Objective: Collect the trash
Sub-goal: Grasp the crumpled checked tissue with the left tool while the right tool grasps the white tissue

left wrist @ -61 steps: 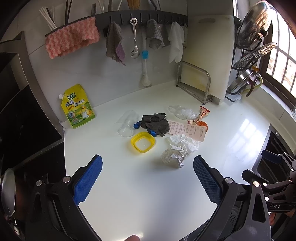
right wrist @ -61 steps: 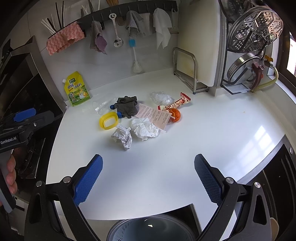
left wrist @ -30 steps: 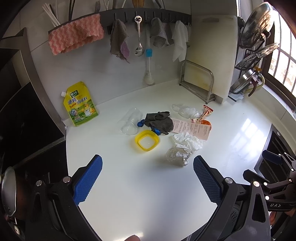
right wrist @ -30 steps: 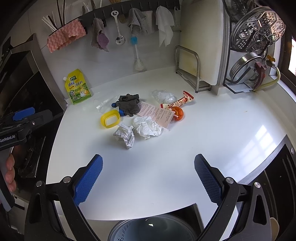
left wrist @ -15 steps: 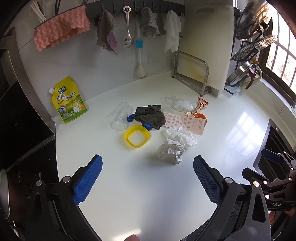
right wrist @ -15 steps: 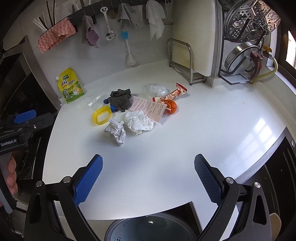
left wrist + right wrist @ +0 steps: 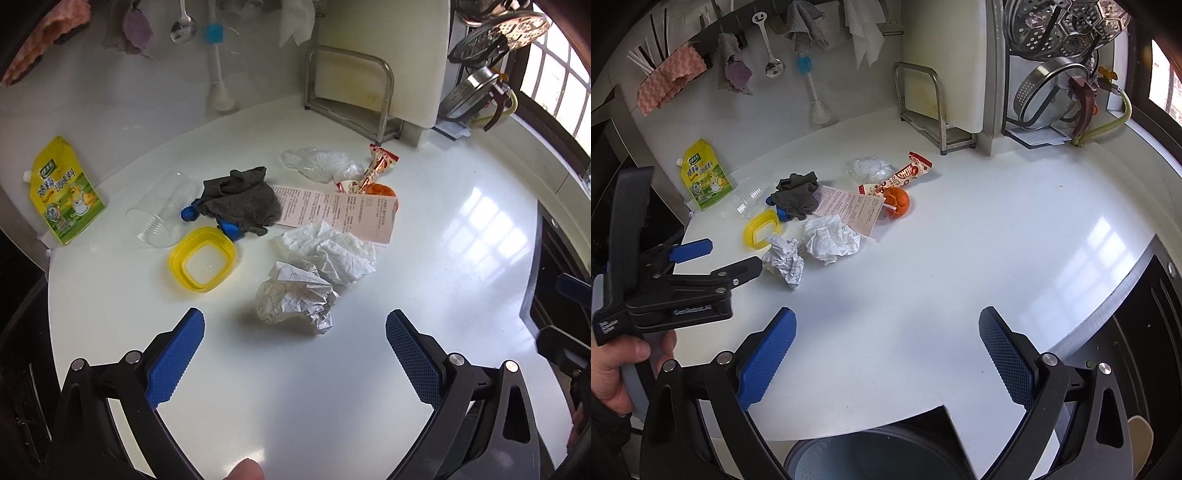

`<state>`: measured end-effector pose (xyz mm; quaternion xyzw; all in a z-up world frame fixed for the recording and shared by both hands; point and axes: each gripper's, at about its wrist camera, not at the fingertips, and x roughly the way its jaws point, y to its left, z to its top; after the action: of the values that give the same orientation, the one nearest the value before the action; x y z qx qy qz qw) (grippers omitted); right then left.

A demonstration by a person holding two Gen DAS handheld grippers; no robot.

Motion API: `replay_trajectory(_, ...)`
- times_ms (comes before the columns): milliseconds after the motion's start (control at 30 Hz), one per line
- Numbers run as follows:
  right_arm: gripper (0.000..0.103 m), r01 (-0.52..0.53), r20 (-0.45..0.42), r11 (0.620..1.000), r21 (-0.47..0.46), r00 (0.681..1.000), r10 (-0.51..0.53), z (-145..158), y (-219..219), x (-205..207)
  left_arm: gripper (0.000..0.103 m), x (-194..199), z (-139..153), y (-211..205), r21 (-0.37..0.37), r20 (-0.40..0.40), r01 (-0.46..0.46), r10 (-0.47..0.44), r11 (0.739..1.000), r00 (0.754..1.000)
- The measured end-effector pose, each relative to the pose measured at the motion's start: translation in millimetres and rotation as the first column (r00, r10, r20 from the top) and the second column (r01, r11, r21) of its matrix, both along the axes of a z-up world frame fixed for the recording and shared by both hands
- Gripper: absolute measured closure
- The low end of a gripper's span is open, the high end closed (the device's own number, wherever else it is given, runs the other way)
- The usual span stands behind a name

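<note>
Left wrist view: my left gripper (image 7: pixel 294 343) has moved in much closer over the last two seconds, and its blue fingers are spread wide and empty on either side of a crumpled ball of grid-lined paper (image 7: pixel 293 295) lying on the white desk (image 7: pixel 461 258). The ball now sits just ahead of the fingertips, not yet touched. Just behind it lies a crumpled white tissue (image 7: pixel 327 251), then a printed receipt (image 7: pixel 340 210), a grey rag (image 7: pixel 240 201), a yellow lid ring (image 7: pixel 202 264), a clear plastic cup (image 7: pixel 164 214) on its side, clear plastic wrap (image 7: pixel 319 164), a red snack wrapper (image 7: pixel 380 164) and an orange peel (image 7: pixel 380 192).

In the right wrist view, my right gripper (image 7: pixel 886 350) hangs open and empty, well back from the pile, above the rim of a bin (image 7: pixel 871 454) at the desk's near edge. I judge the paper ball is my first pick: nothing is collected yet.
</note>
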<state>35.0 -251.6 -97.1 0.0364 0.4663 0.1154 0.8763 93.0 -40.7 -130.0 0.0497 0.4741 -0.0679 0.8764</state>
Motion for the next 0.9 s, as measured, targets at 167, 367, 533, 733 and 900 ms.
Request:
replay_trajectory(167, 0.008, 0.011, -0.023, 1.000, -0.007, 1.000, -0.012, -10, -4, 8, 0.013, 29, -32, 2, -0.005, -0.055, -0.019, 0.019, 1.000, 0.998)
replay_trajectory(367, 0.008, -0.012, -0.052, 1.000, 0.008, 0.999, 0.012, -24, 6, 26, 0.065, 47, -56, 2, -0.009, -0.096, -0.011, 0.010, 1.000, 0.995)
replay_trajectory(533, 0.008, -0.101, -0.067, 0.993, 0.057, 0.992, 0.105, -32, 40, 54, 0.083, 37, -43, 17, -0.072, -0.063, -0.006, 0.002, 0.997, 0.998)
replay_trajectory(733, 0.010, -0.220, -0.057, 0.974, 0.049, 0.973, 0.223, -47, 95, 99, 0.083, 15, -15, 49, -0.097, -0.023, -0.050, 0.048, 0.994, 0.999)
replay_trajectory(900, 0.046, -0.262, -0.089, 0.965, -0.017, 0.961, 0.260, -70, 127, 126, 0.083, -2, -1, 75, -0.108, -0.013, -0.078, 0.077, 0.991, 0.997)
